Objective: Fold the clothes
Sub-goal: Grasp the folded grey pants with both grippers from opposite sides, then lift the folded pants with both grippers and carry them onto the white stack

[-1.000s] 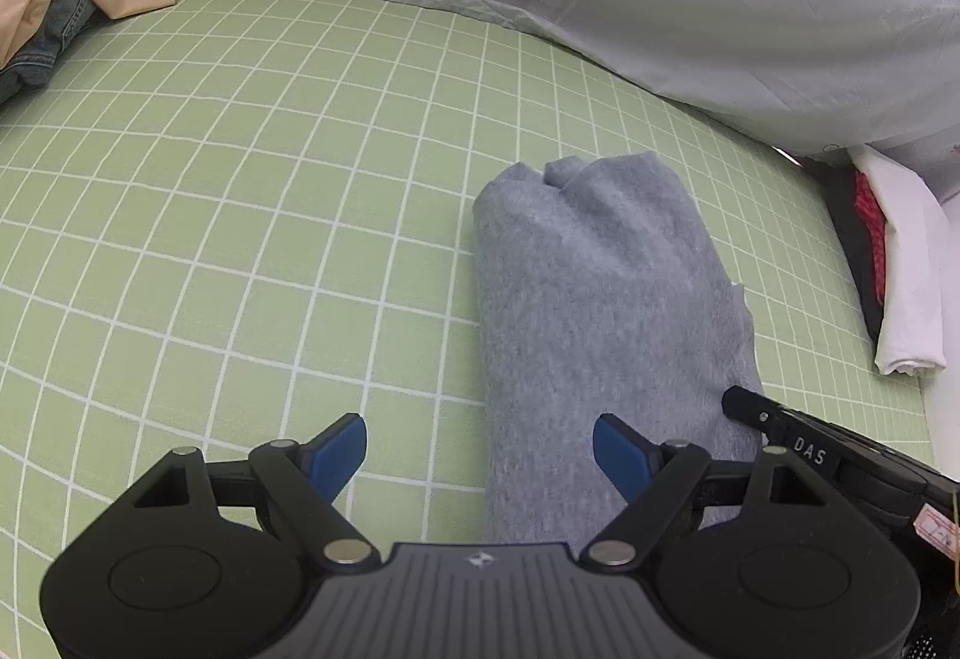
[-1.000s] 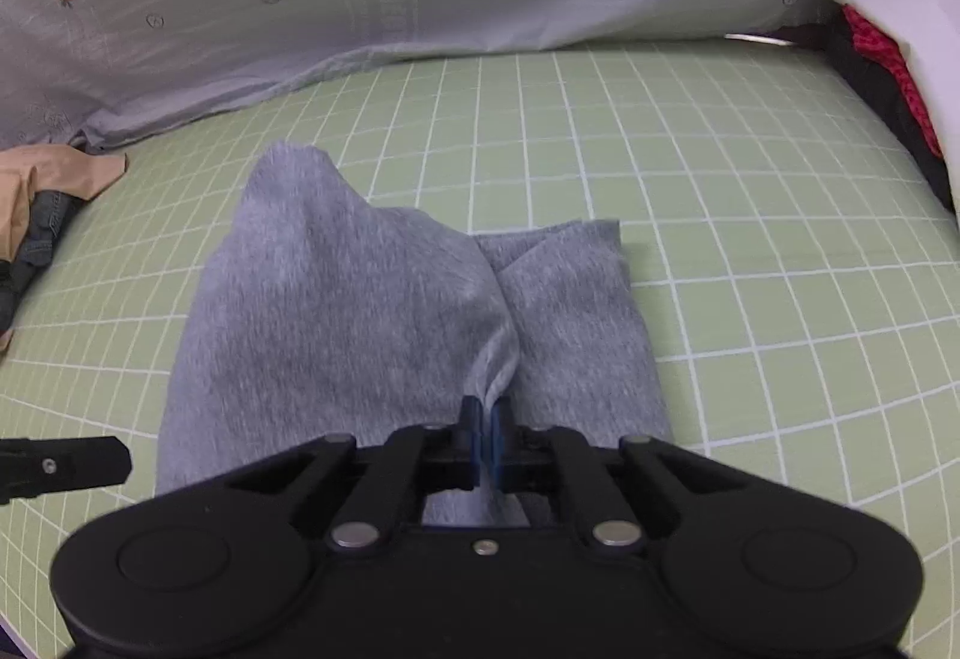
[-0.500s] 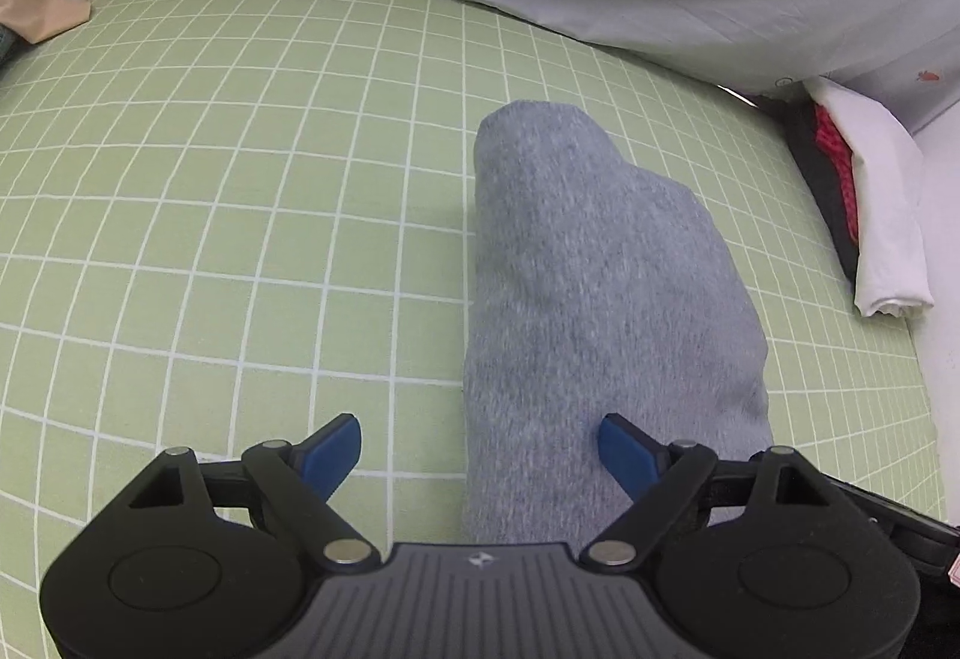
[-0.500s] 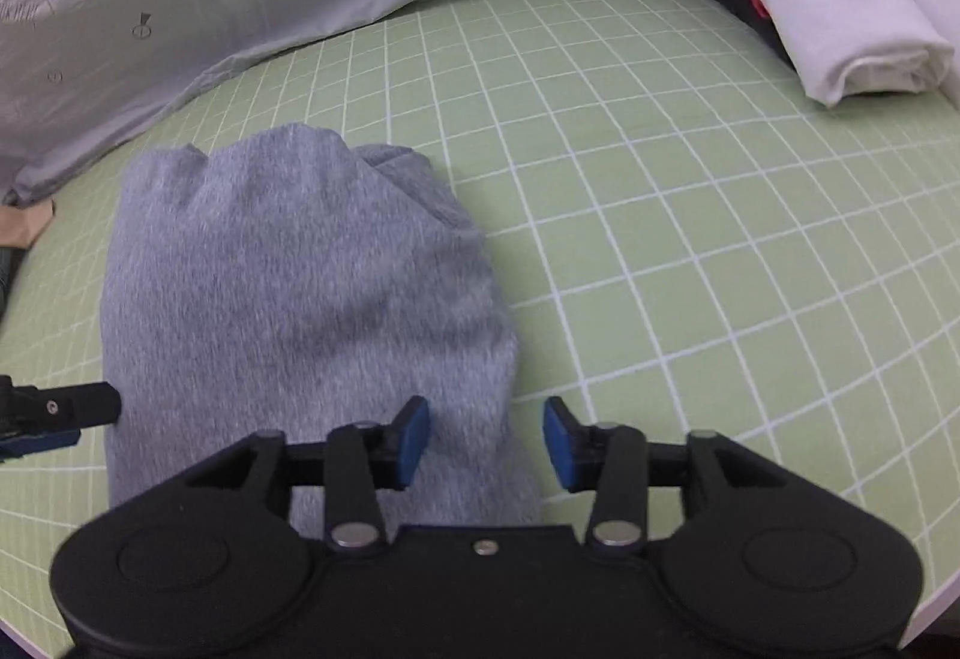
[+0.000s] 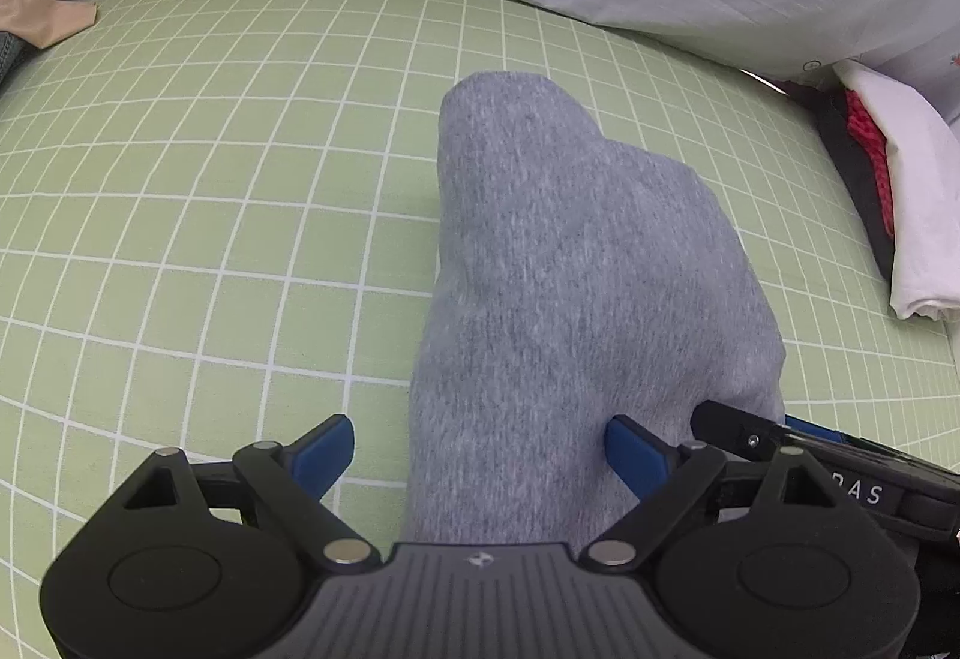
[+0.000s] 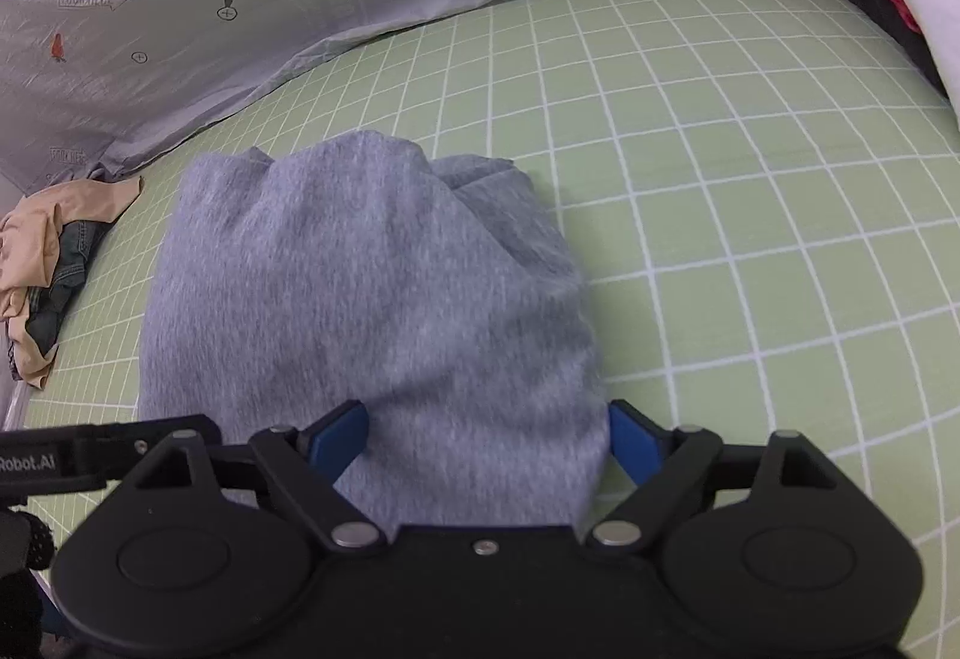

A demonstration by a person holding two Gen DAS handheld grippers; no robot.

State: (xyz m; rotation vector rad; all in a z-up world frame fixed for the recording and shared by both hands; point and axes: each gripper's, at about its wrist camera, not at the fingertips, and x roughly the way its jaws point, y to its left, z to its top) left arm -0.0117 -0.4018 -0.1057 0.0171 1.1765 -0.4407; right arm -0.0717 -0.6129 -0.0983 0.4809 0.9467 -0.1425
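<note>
The grey garment (image 5: 576, 269) looked a soft, matt, heathered knit; the green gridded sheet (image 5: 210, 179) was smooth woven cloth.

Two close wrist views angled steeply down, sharing the grey garment (image 5: 576, 299) on the green grid sheet (image 6: 750, 191).

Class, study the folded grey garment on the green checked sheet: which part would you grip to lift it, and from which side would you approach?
Probably the near end of the grey garment, approached from above. It lies as a thick folded bundle lengthwise away from both grippers, its near end between the opening jaws of the left gripper and the right gripper, unpinched. The far end looks looser and bunched.
</note>
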